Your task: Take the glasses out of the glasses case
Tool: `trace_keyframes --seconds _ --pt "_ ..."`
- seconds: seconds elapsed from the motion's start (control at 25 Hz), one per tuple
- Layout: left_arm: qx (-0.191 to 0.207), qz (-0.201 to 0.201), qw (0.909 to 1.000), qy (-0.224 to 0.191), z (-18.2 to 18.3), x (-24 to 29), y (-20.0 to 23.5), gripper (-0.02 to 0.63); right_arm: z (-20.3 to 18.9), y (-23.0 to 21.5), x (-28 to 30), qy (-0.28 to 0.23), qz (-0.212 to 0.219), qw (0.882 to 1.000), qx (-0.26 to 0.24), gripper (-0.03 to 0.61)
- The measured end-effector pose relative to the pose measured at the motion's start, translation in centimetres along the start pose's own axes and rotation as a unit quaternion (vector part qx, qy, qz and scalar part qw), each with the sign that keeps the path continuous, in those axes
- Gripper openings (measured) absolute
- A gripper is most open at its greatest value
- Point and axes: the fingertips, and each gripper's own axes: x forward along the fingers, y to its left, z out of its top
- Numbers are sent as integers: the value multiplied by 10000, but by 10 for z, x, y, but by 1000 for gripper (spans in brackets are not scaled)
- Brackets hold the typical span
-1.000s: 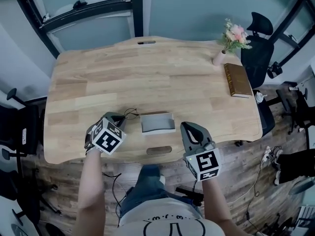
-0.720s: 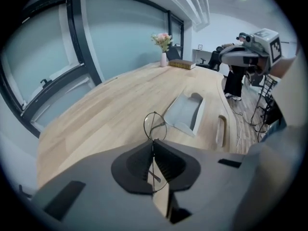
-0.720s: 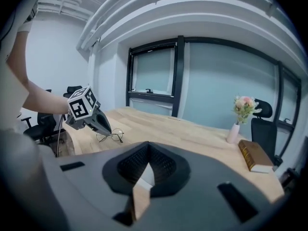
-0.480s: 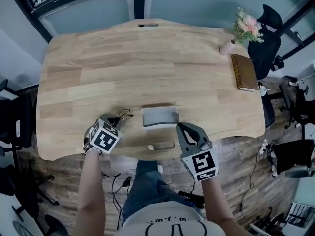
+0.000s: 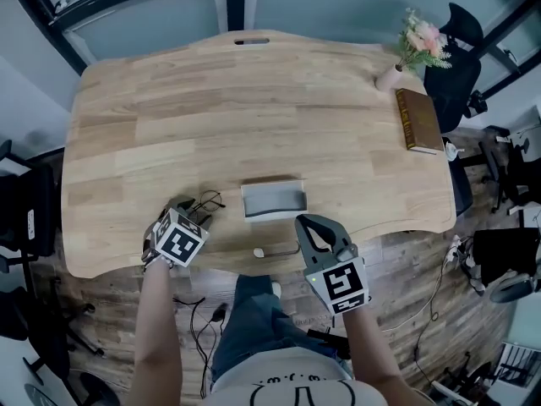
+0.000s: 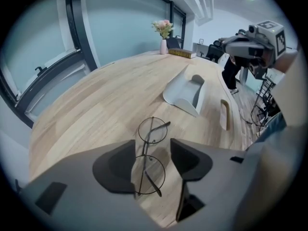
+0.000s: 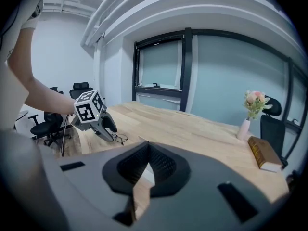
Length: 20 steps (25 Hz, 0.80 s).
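Left gripper (image 6: 152, 147) jaws had just been opening and stood apart. The pads were clear of the glasses (image 6: 153, 130), which lay flat on the wooden table (image 5: 254, 100) between them, one lens out past the tips. Right gripper (image 7: 148, 165) jaws were closed together with nothing between them; it was held over the table's near edge. Glasses case (image 5: 273, 200) sat open near the glasses, to their right in the head view.
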Motion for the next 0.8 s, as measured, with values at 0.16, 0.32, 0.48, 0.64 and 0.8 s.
trace_keyframes --seconds 0.16,0.32,0.48,0.64,0.8 --pt "-270 404 9976 -483 9 -14 8 334 0 1 -9 -63 -73 10000 26 9" --pt "-572 777 9903 -999 19 -40 12 388 7 -10 -28 -268 -411 9985 233 8" --pt "-905 1140 9776 -1518 26 -76 7 397 18 -24 -57 -607 -776 9937 527 8" --pt "-1176 1443 9599 -2097 38 -118 -7 399 27 -33 -89 -961 -1019 9885 575 27" --pt "-1294 1677 9421 -2598 47 -159 -28 399 37 -37 -117 -1322 -1032 9830 747 231"
